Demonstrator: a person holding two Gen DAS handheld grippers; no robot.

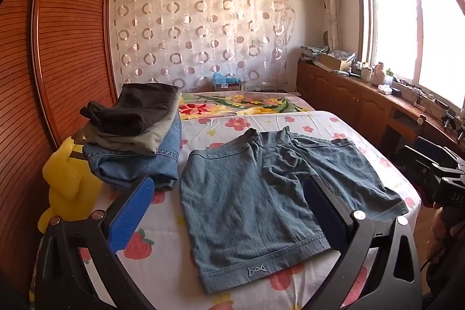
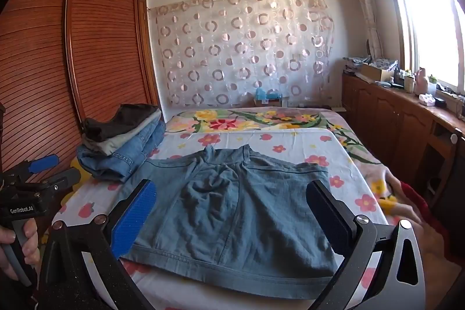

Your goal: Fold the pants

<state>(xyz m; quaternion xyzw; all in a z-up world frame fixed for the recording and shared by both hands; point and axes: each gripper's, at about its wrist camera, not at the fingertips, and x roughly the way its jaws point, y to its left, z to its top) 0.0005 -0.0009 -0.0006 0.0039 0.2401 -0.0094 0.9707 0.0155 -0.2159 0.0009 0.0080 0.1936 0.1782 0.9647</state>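
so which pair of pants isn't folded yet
The blue-grey shorts, spread flat alone on the bedsheet. The black, grey and denim ones sit folded in the stack.

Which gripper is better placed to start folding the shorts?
Probably the left. The left gripper, open, frames one leg's hem on the blue shorts, ready to carry it across. The right gripper, also open, faces the middle of the shorts, with no edge between its fingers.

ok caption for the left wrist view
Open left hand-held gripper above blue shorts spread flat on a bed.
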